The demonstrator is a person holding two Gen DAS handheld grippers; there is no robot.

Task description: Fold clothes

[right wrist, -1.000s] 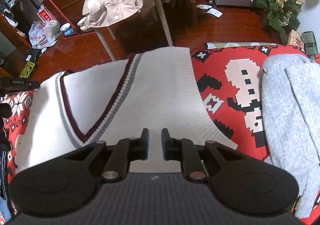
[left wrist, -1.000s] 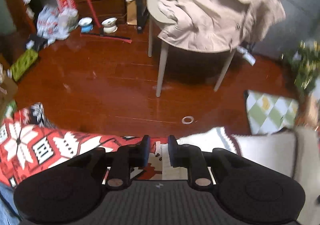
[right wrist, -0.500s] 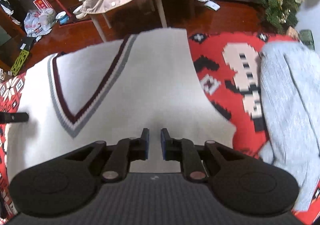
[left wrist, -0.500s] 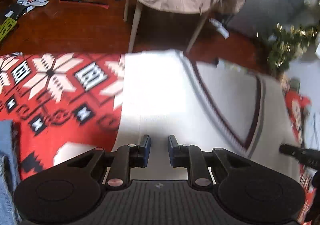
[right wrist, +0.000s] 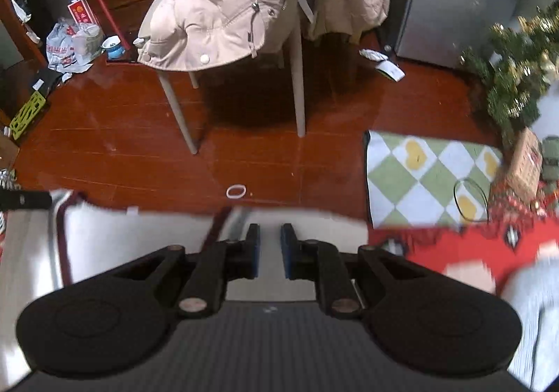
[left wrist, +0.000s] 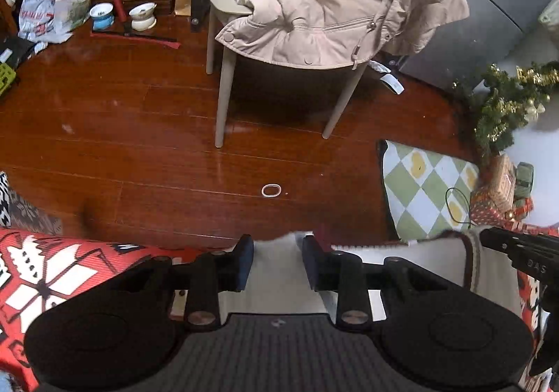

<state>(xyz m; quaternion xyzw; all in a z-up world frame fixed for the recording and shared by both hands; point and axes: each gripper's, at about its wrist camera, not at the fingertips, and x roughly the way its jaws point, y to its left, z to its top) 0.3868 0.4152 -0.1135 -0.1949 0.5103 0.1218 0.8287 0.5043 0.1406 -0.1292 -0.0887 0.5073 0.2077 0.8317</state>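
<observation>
A white knit vest [left wrist: 426, 259] with a dark red and grey V-neck trim lies on a red patterned blanket [left wrist: 52, 270], at the blanket's far edge by the wooden floor. My left gripper [left wrist: 276, 261] hangs over that edge. Its jaws are opening, and white vest fabric lies in the gap without the pads pressing on it. In the right wrist view the vest [right wrist: 139, 238] is blurred. My right gripper [right wrist: 270, 250] keeps a narrow gap, shut on the white fabric. A tip of each gripper shows at the edge of the other's view.
Beyond the blanket lies wooden floor with a small white ring [left wrist: 271, 190]. A chair draped in a beige jacket [left wrist: 332, 8] stands further off. At right are a green checked mat [left wrist: 426, 189] and a small Christmas tree [left wrist: 506, 102]. A grey garment [right wrist: 534, 304] lies on the blanket's right.
Both grippers have travelled forward from over the spread vest to the blanket's far edge. The left jaws stand wider than before; the right gap is unchanged.
</observation>
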